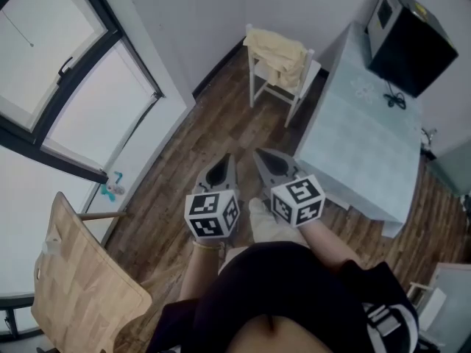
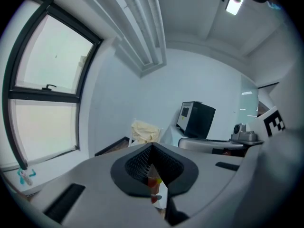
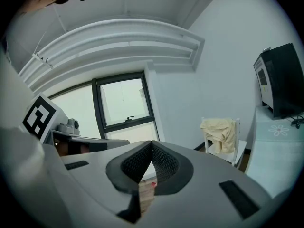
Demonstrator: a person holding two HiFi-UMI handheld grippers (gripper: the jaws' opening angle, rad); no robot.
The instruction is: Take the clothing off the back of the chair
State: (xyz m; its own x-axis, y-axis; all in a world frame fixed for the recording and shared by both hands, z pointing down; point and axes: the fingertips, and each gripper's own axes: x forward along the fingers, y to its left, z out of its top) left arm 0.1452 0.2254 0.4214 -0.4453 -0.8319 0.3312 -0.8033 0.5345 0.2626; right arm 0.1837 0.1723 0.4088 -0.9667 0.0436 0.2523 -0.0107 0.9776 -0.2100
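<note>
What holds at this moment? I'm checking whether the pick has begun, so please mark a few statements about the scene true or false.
1. The yellow clothing hangs over the back of the white chair. True.
2. The left tool grips the clothing. False: it is shut on nothing and well short of the chair.
3. The black appliance stands on the table. True.
4. The right tool has its jaws wide apart. False: its jaws are together, with nothing between them.
</note>
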